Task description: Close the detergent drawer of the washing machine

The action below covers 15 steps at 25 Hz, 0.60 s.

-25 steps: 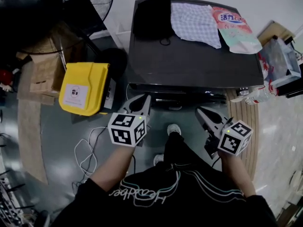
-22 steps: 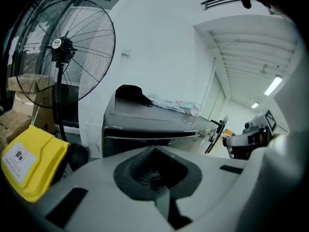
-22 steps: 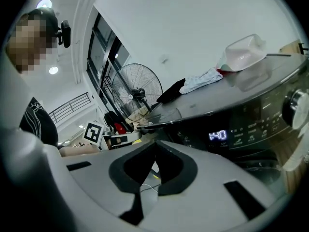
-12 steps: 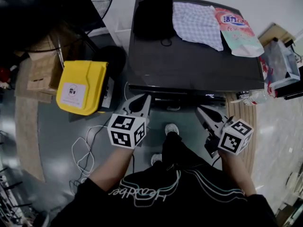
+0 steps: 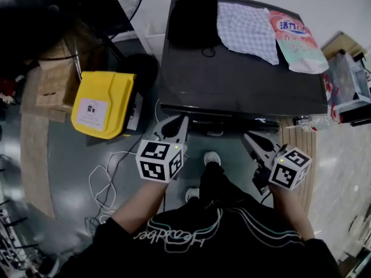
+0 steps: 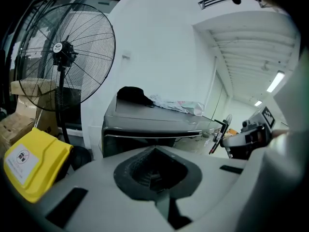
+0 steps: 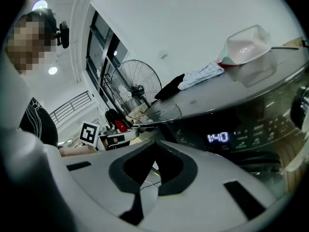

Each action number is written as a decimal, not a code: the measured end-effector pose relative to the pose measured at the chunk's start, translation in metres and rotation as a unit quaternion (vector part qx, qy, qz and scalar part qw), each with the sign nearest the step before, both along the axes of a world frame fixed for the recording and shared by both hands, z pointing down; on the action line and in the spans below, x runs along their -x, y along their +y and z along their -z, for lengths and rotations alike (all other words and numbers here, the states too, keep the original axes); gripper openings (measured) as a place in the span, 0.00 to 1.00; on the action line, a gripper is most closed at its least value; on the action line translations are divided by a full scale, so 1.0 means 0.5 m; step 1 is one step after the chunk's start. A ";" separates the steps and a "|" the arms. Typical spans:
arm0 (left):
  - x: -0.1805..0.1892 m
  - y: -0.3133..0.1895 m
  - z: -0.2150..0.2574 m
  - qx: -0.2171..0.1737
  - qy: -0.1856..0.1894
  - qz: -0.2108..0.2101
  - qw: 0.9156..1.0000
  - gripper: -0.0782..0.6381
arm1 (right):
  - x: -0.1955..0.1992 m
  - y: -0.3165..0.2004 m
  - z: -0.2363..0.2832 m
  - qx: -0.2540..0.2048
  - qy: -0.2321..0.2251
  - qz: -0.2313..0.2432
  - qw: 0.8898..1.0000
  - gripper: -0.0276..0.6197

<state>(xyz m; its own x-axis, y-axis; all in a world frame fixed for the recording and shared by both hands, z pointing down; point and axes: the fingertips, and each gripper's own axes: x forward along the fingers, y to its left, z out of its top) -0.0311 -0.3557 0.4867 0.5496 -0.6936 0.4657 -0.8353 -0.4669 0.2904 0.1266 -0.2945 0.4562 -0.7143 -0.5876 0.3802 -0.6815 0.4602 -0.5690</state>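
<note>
Hardly anything has shifted: left gripper [image 5: 181,120] and right gripper [image 5: 245,135], both clenched empty, hover mid-frame before the dark grey washing machine [image 5: 243,80]; its detergent drawer isn't discernible, so closing looks unstarted.

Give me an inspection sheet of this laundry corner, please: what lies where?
Surface: dark grey washing machine top, mostly bare at the front.
Job's things: detergent drawer, cannot tell open or shut; display lit.
Clutter: black cloth, checked cloth, pink-and-white detergent pouch along the back edge.
Claws: left claw and right claw shut, empty, before the machine's front.
Cables: white cable looped on the floor.
Surroundings: yellow plastic bin, black standing fan, cardboard boxes.
</note>
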 end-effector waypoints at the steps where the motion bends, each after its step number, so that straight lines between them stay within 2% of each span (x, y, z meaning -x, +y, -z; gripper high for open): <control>1: 0.001 -0.006 -0.001 0.000 0.002 0.002 1.000 0.14 | 0.000 -0.003 -0.001 0.001 0.000 0.000 1.000 0.08; 6: 0.001 -0.030 -0.003 -0.007 -0.017 0.002 1.000 0.14 | 0.001 -0.015 -0.005 0.003 -0.002 0.003 1.000 0.08; 9: -0.001 -0.029 -0.005 0.005 -0.001 0.004 1.000 0.14 | -0.004 -0.022 -0.011 0.006 -0.001 0.006 1.000 0.09; 13: -0.001 -0.030 -0.004 -0.002 -0.011 0.010 1.000 0.14 | 0.002 -0.031 -0.006 0.004 0.000 0.012 1.000 0.08; 15: -0.001 -0.032 -0.004 0.004 -0.004 0.012 1.000 0.14 | 0.007 -0.034 0.001 0.001 0.000 0.017 1.000 0.08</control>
<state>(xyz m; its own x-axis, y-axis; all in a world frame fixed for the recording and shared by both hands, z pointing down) -0.0304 -0.3714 0.4885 0.5294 -0.7025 0.4756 -0.8483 -0.4441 0.2884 0.1231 -0.3113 0.4559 -0.7338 -0.5623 0.3812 -0.6654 0.4820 -0.5700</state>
